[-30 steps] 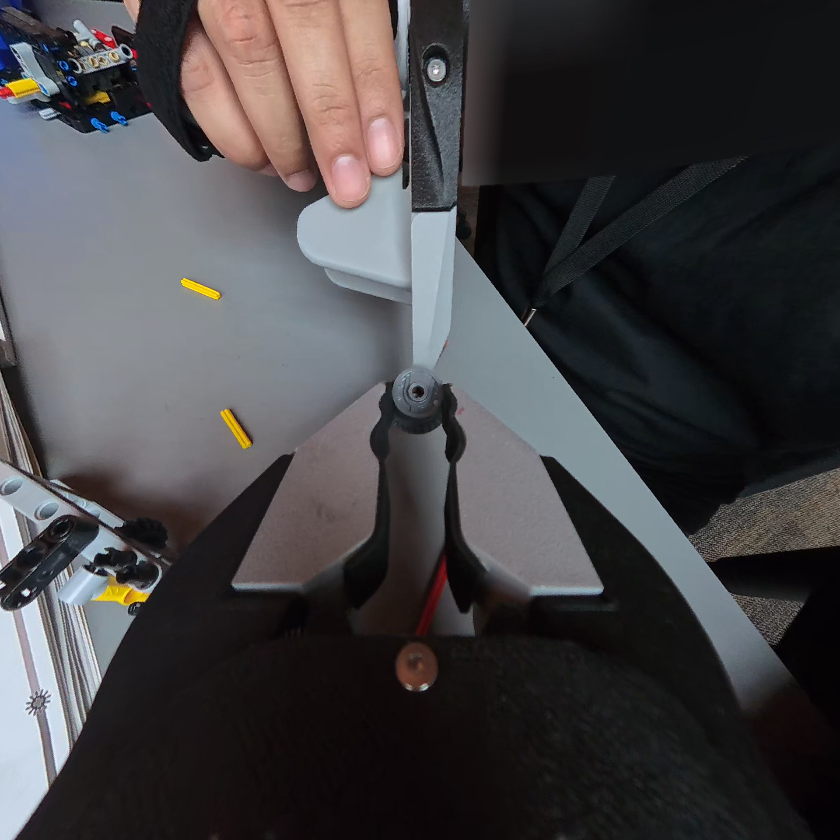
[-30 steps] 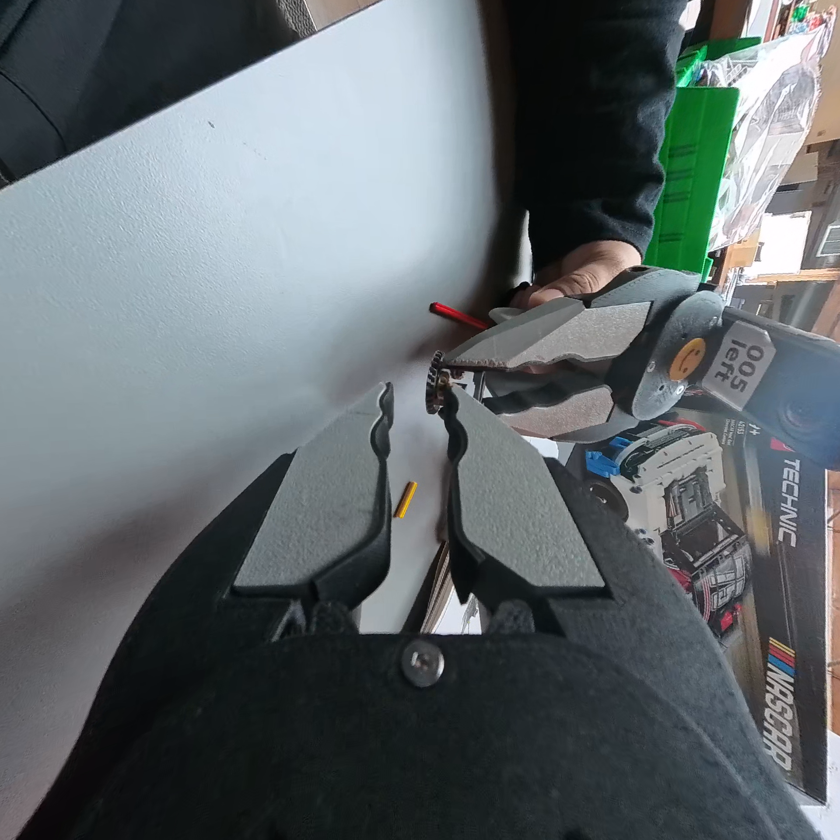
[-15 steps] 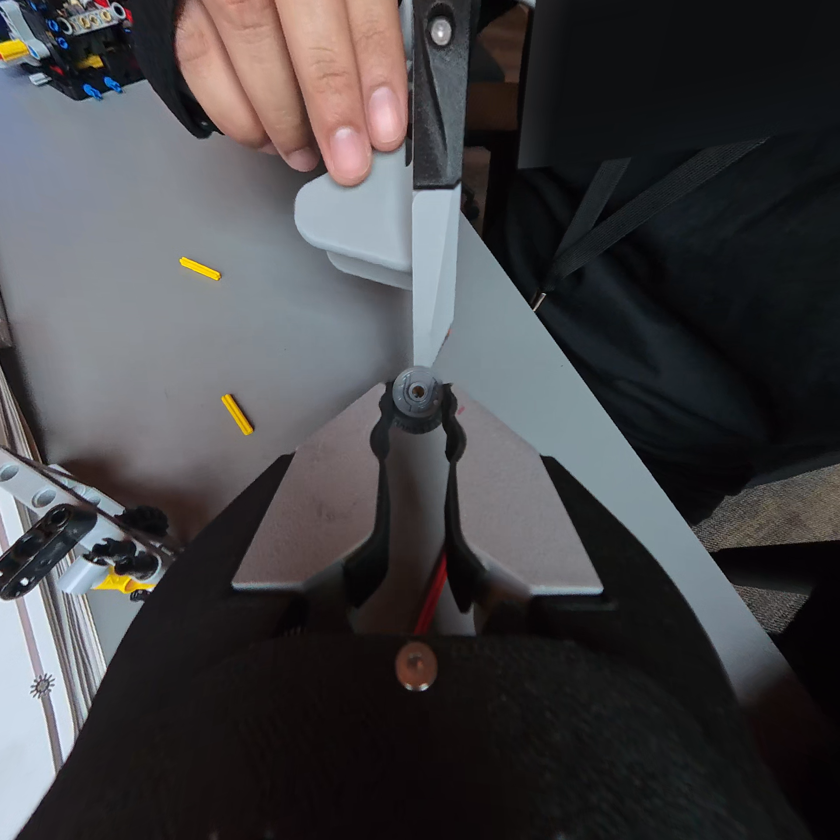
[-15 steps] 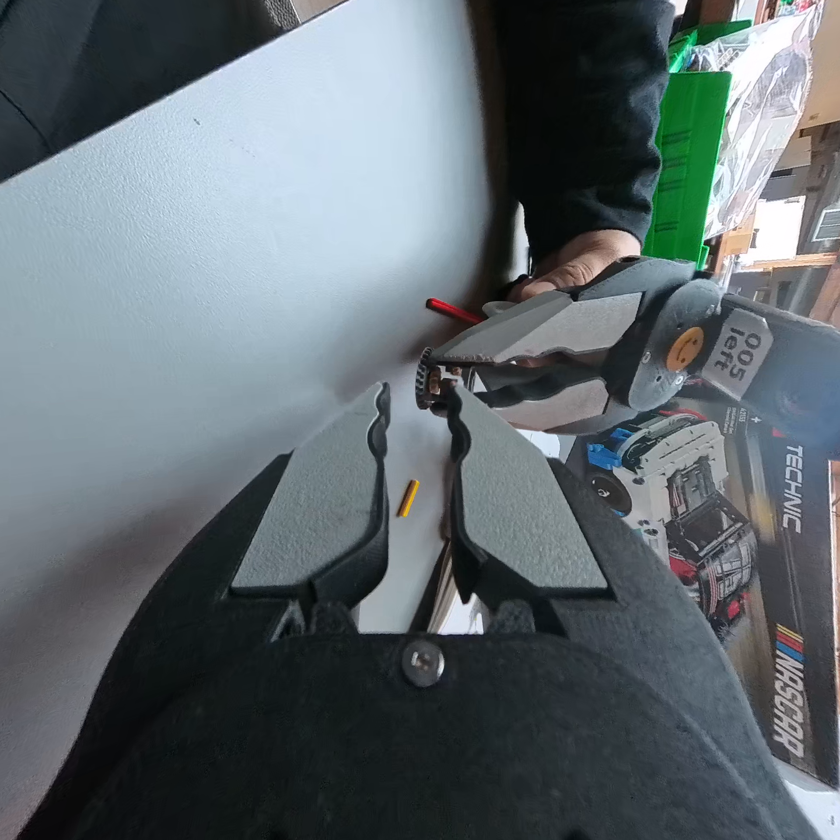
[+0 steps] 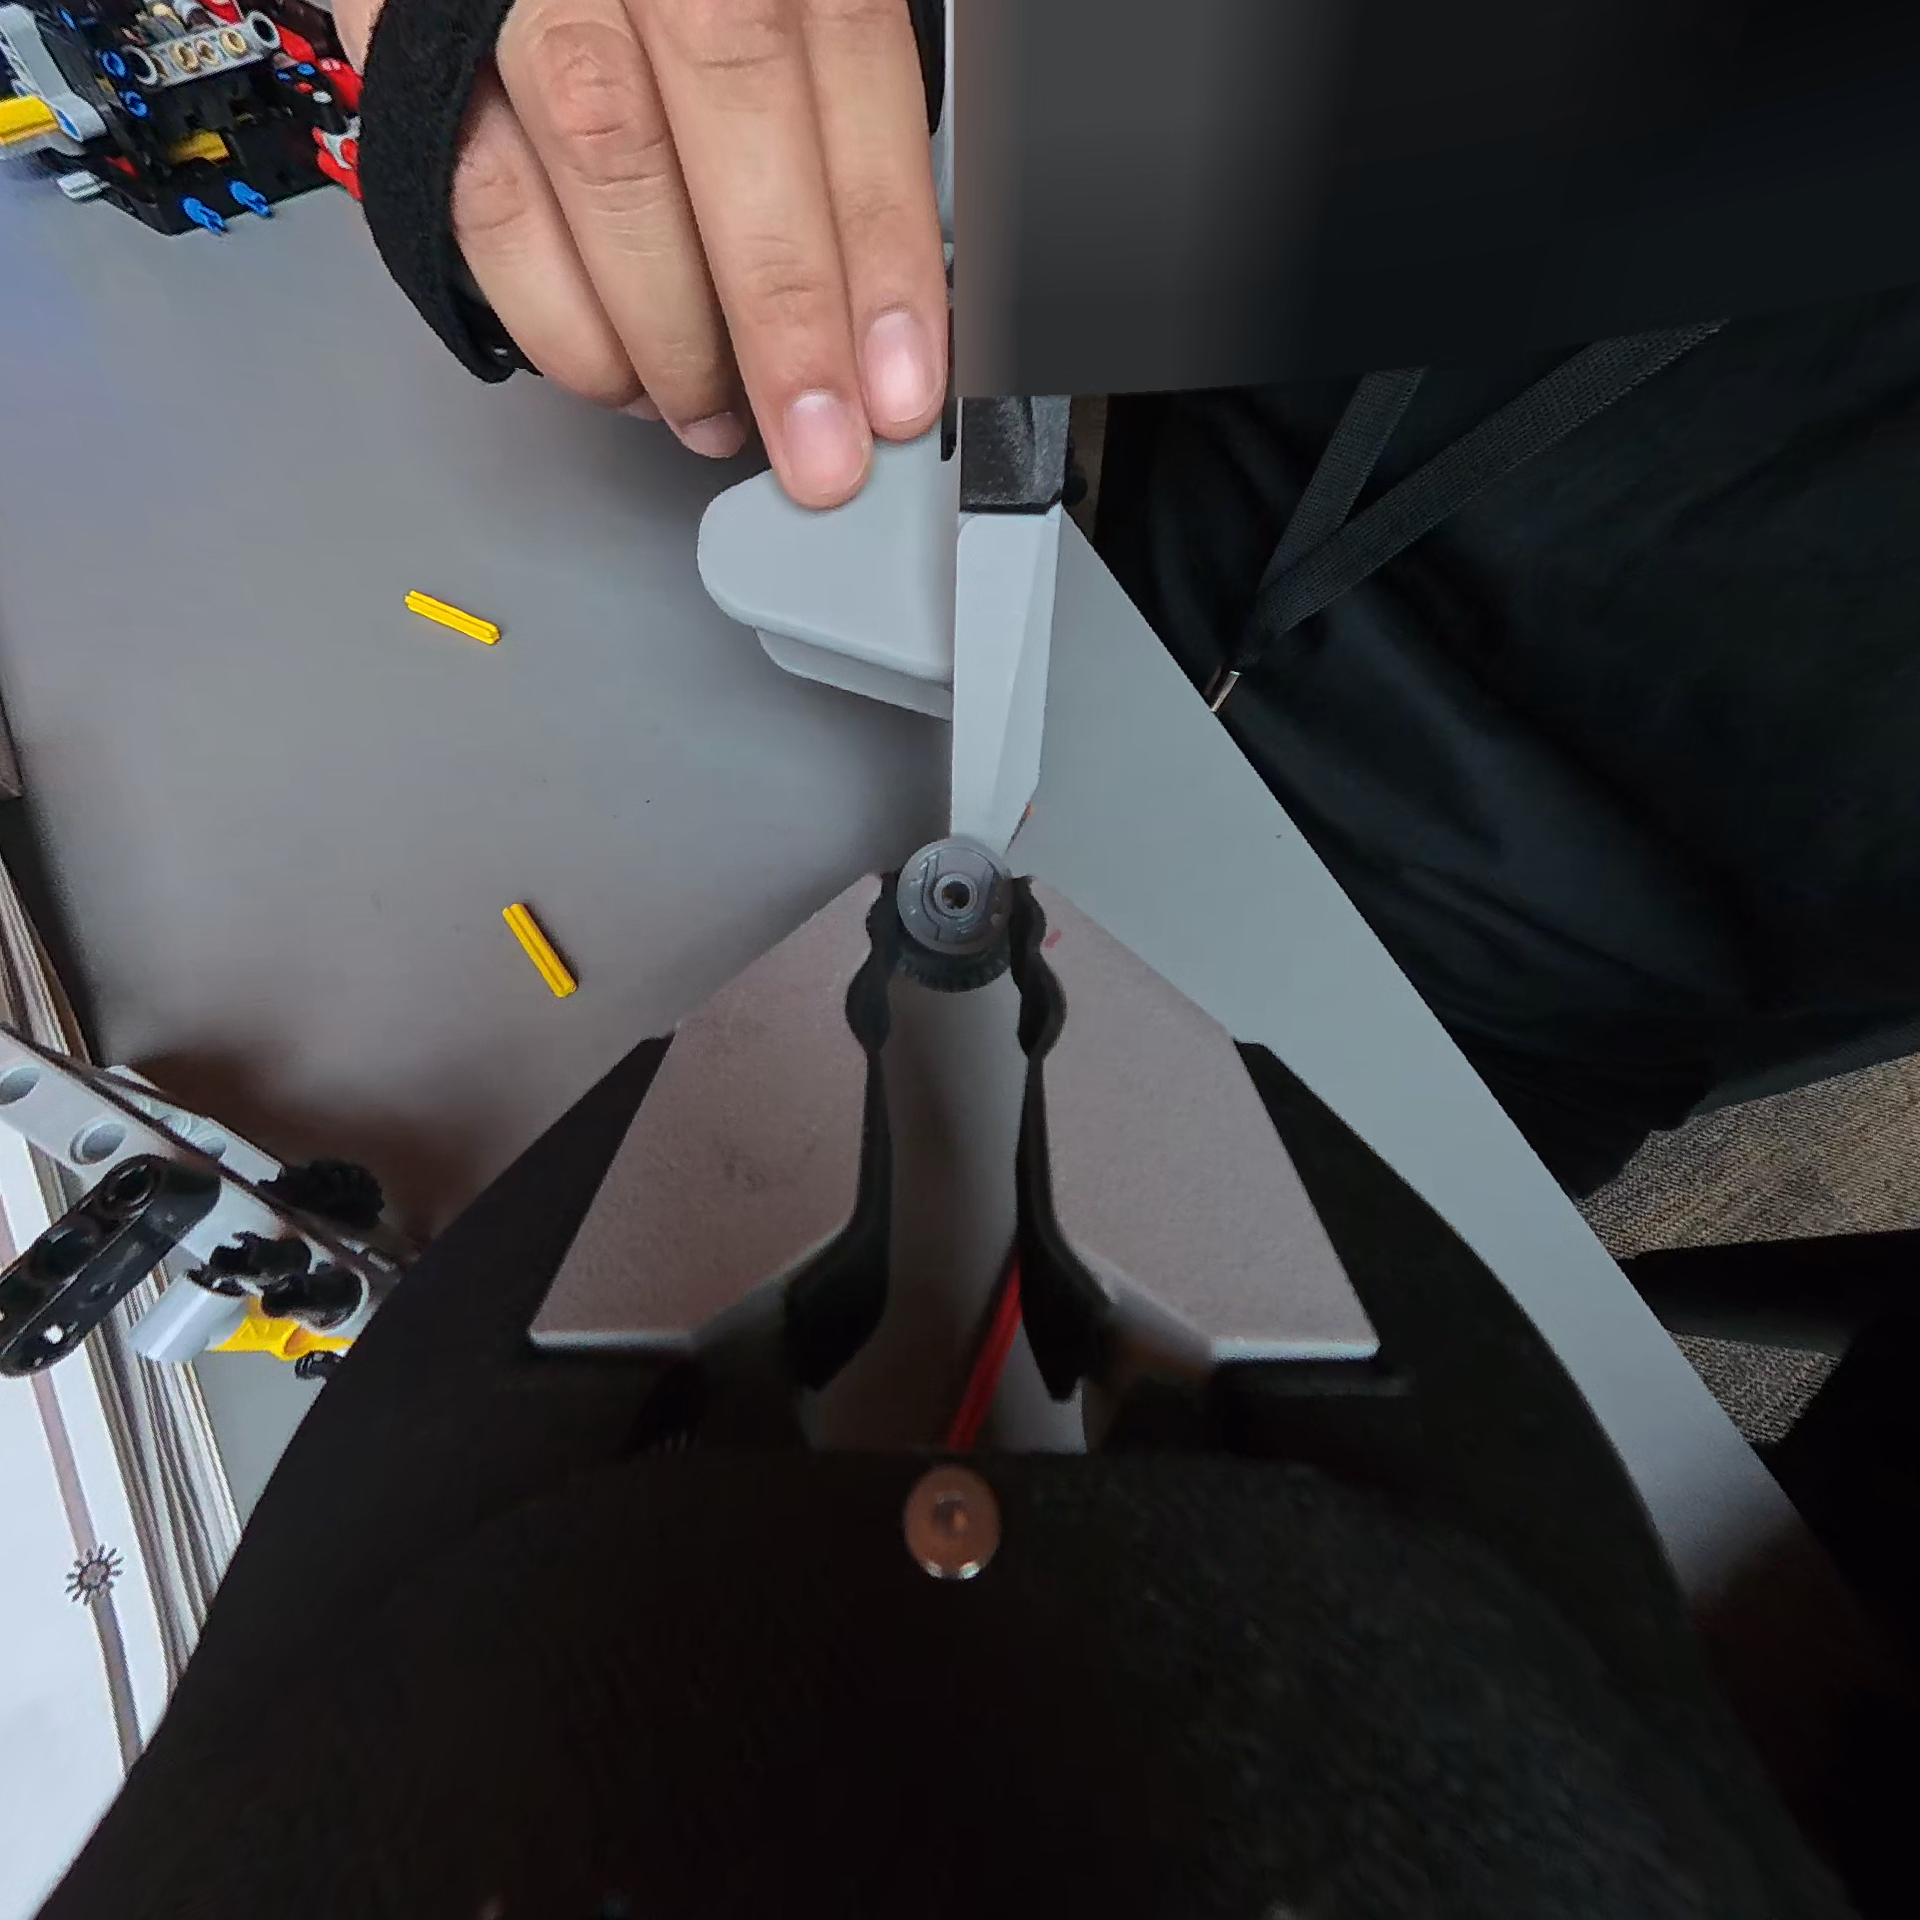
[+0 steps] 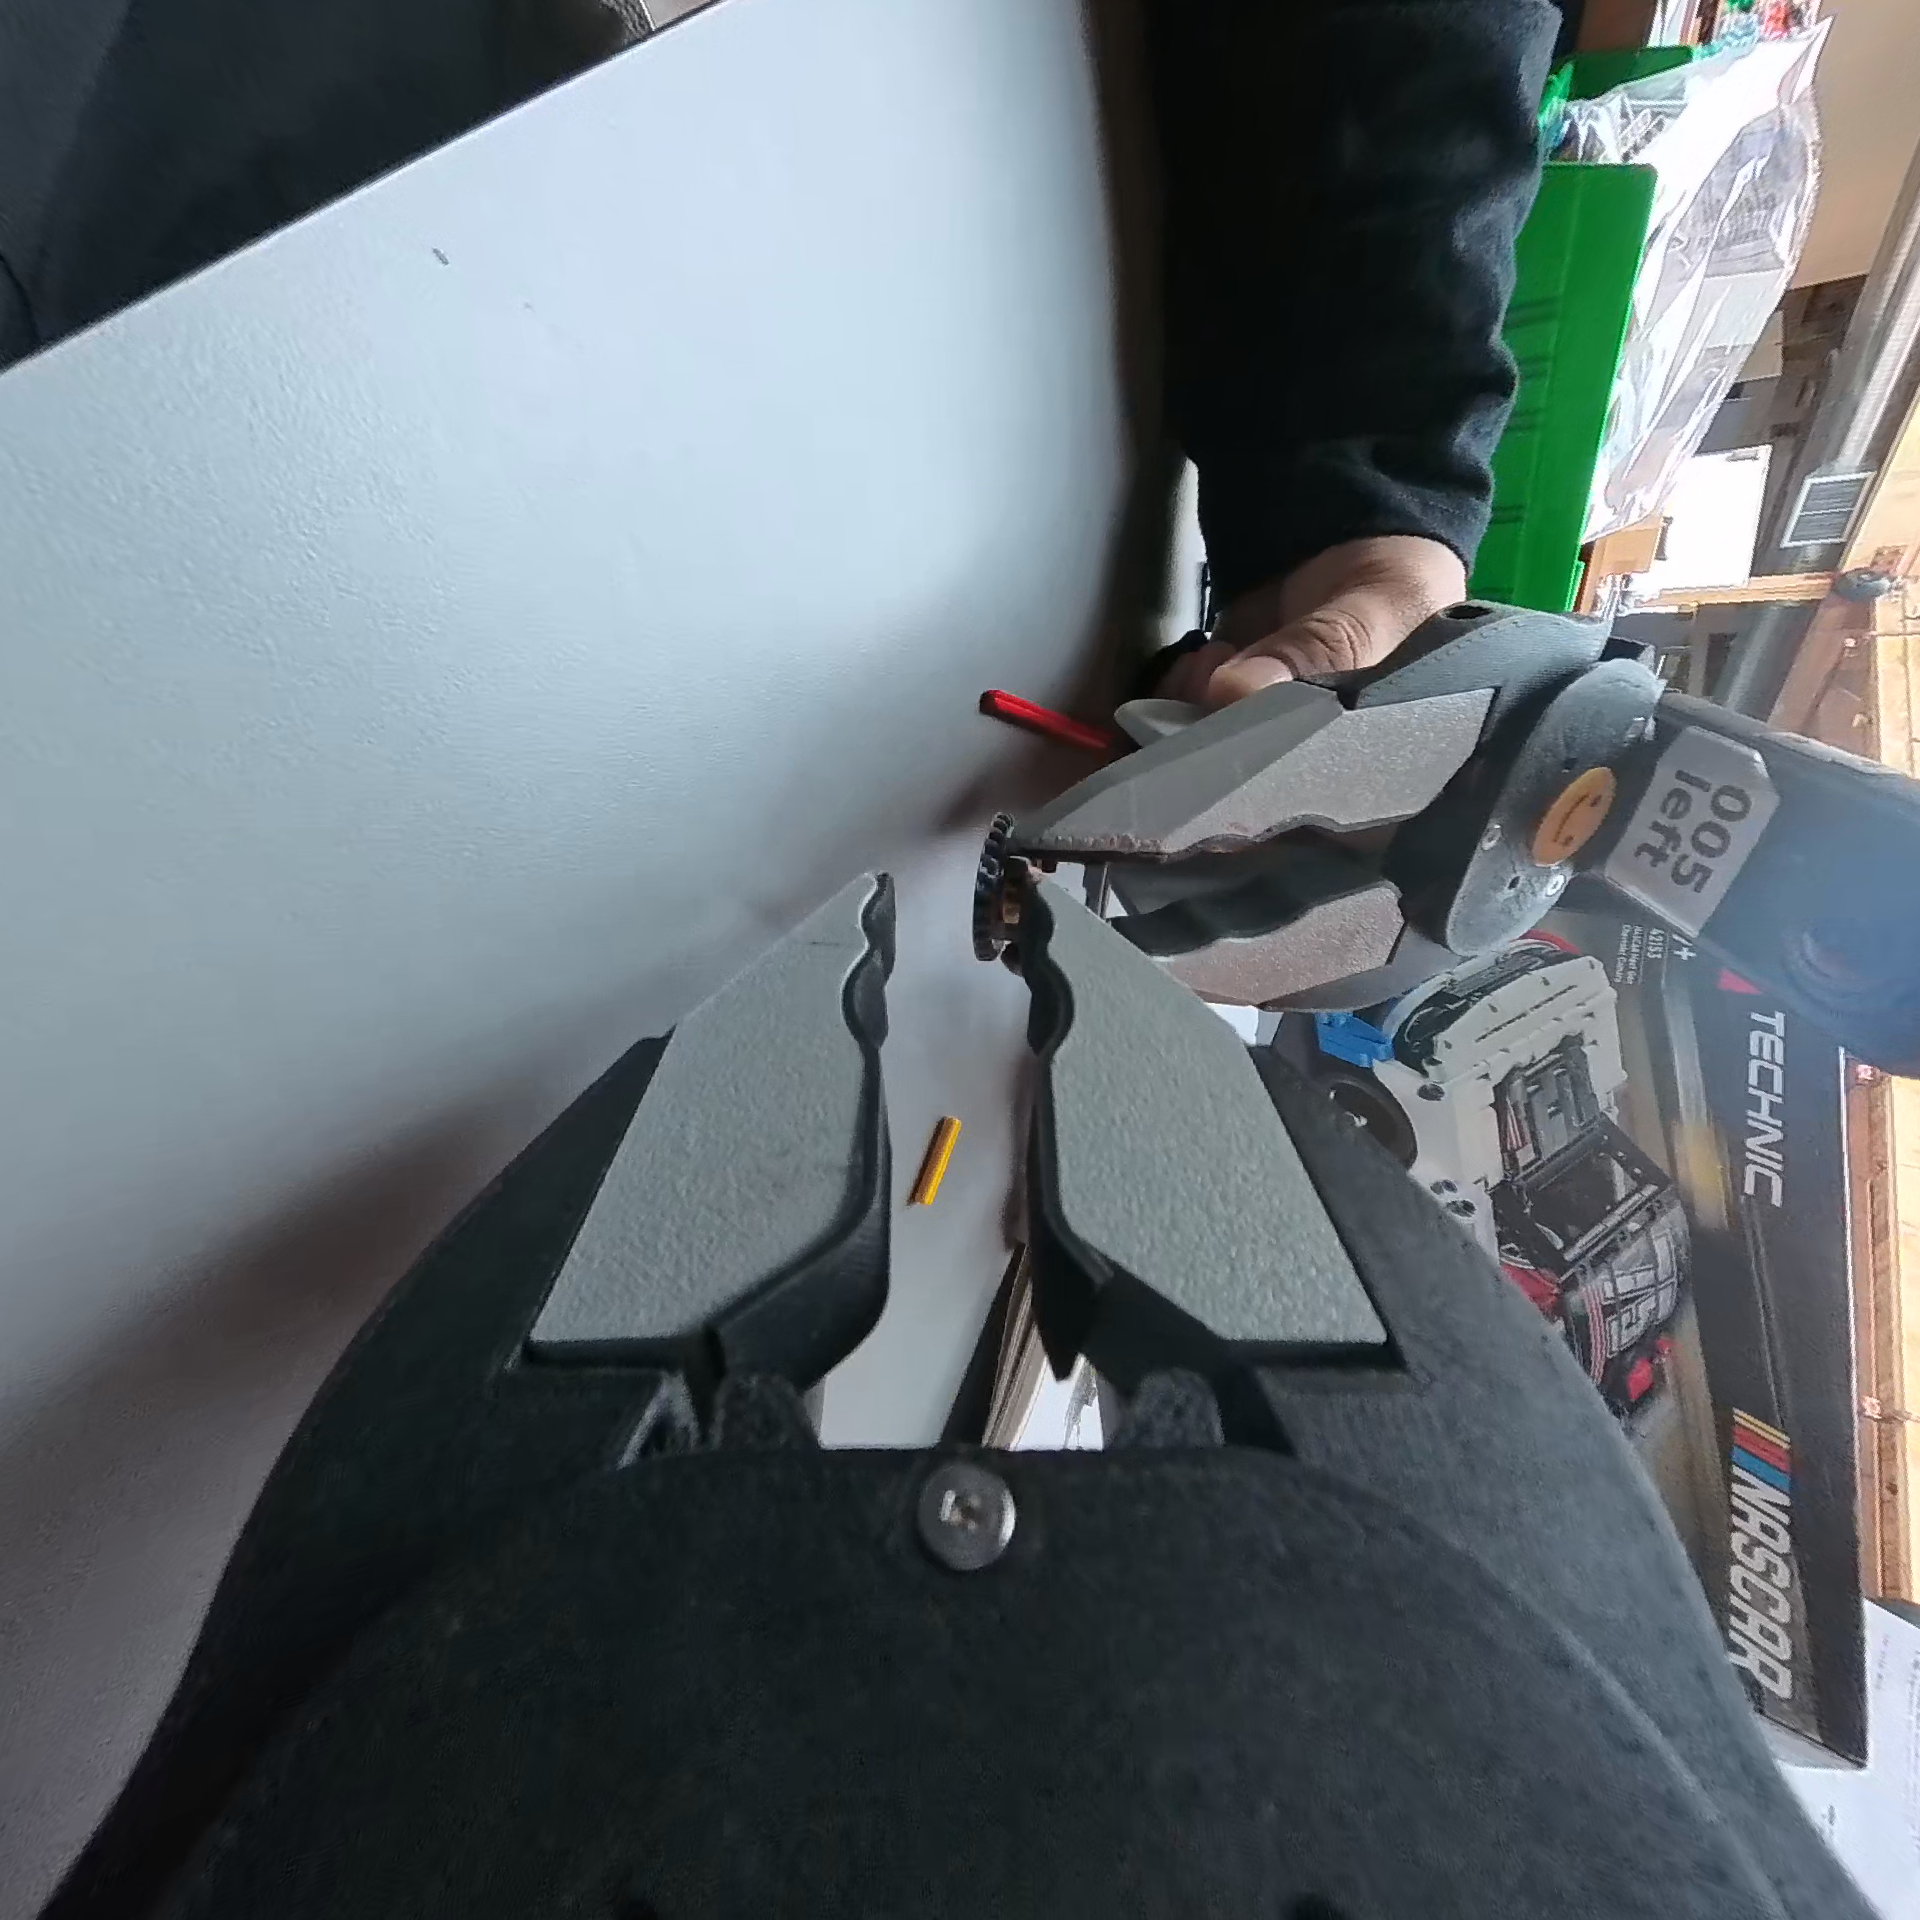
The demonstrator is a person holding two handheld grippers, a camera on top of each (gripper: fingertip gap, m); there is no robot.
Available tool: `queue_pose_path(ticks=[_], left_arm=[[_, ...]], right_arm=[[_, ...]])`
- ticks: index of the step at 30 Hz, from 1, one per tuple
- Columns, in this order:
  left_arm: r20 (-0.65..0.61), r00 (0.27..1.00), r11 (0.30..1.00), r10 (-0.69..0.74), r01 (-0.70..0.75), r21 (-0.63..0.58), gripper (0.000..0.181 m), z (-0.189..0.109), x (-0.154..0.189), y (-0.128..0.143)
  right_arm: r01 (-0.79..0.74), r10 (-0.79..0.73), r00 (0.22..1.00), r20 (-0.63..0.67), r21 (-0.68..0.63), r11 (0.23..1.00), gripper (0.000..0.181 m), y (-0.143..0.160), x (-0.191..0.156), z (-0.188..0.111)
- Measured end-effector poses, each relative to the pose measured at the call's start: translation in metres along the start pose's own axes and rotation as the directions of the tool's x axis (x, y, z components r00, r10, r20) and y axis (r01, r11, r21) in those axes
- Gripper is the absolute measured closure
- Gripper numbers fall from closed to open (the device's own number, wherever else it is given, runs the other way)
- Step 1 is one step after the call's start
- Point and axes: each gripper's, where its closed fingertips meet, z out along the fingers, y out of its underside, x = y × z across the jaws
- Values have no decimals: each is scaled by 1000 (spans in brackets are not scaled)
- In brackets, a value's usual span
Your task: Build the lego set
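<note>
The left gripper (image 5: 951, 920) has its two grey fingers pinched tight on a small round dark grey lego gear (image 5: 953, 912) with a hole in the middle. The gear sits right at the finger tips, up above the flat grey table (image 5: 312, 790). A thin red stick (image 5: 982, 1371) shows low down between the same fingers.

The right gripper (image 6: 961, 914) has its fingers parted, with nothing between them. One of its fingertips (image 6: 1049, 914) is right beside the gear and may be touching it; I cannot tell.

Two short yellow lego sticks (image 5: 538, 950) lie on the table, well apart from each other. A white and black lego piece with holes (image 5: 156, 1236) lies near the left edge. A black lego car part with red and blue bits (image 5: 177, 104) sits far back. A dark lego box with a car picture (image 6: 1621, 1226) lies beside the table, and a green plastic bin (image 6: 1558, 416) stands behind it.
</note>
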Motion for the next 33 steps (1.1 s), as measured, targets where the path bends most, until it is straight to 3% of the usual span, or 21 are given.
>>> queue_pose_path(ticks=[14,21,26,30,33], left_arm=[[39,999,1000,2,-2,-5,163,0,-6,1],[53,998,998,37,-40,53,163,-4,-4,-7],[76,996,999,36,-39,38,163,-4,-5,-5],[179,984,999,15,-9,-37,163,-5,-20,1],[249,967,998,62,-67,14,163,-7,-27,-10]], right_arm=[[-107,106,992,-73,-7,994,160,14,-7,-18],[-190,199,971,-129,82,978,163,0,3,-24],[-220,229,964,-133,81,972,163,9,3,-24],[-245,253,961,-110,78,966,162,14,-1,-19],[-278,282,954,-99,49,959,163,28,-4,-15]])
